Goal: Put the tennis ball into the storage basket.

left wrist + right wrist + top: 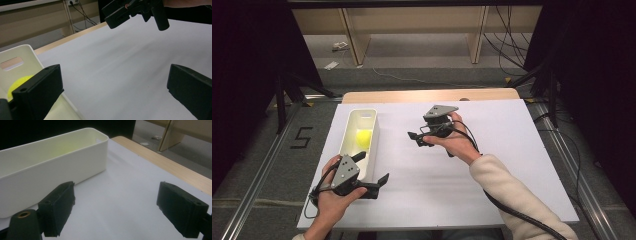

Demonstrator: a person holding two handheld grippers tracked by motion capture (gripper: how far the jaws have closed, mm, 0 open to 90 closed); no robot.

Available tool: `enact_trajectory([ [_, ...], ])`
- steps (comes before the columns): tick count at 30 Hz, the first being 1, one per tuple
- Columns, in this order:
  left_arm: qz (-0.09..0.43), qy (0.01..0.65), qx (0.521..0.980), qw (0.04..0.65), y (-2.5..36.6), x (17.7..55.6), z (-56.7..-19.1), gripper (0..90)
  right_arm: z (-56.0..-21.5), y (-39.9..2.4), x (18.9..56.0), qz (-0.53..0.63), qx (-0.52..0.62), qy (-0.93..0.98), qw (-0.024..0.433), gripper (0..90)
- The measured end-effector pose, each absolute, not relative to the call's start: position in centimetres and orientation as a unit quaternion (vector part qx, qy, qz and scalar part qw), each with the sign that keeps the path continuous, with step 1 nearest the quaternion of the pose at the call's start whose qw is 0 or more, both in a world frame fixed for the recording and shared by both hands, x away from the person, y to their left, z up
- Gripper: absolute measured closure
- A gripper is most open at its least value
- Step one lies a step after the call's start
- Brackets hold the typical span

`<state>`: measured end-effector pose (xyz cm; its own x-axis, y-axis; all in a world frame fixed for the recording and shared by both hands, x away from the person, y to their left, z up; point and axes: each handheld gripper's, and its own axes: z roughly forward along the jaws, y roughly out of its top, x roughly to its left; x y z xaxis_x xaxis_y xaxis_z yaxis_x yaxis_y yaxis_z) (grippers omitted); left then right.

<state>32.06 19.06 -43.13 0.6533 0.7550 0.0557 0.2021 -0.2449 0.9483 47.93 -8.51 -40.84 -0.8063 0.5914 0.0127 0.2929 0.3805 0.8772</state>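
A long white bin (375, 145) stands on the left of the white-covered table, with a yellow ball (363, 137) lying inside it. My left gripper (373, 167) hovers at the bin's near right corner, open and holding nothing. In the left gripper view the ball (17, 85) shows past the left jaw, inside the bin (22, 53). My right gripper (416, 139) is held over the table's middle, to the right of the bin, pointing toward it and open. The right gripper view has its empty jaws wide apart over bare table, facing the bin's side wall (55, 167).
White sheet (492, 165) covers the table, with a wooden strip (427, 95) along the far edge. Wooden shelving legs and cables stand on the floor beyond. In the left gripper view the right gripper (135, 11) hangs at the top.
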Motion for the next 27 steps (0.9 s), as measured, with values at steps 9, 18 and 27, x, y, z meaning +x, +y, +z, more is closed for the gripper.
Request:
enact_trajectory([
  [9,0.265,0.322,0.743,0.523,19.1,32.0,-43.1,0.0,-40.9,-10.0,47.8,0.486,0.28,0.813,0.156,15.6],
  [18,0.266,0.322,0.743,0.523,19.1,32.0,-43.1,0.0,-40.8,-11.4,47.3,0.486,0.281,0.811,0.165,15.6],
  [27,0.266,0.323,0.743,0.523,19.1,32.0,-43.1,0.0,-40.9,-13.1,46.7,0.484,0.288,0.809,0.169,15.6],
])
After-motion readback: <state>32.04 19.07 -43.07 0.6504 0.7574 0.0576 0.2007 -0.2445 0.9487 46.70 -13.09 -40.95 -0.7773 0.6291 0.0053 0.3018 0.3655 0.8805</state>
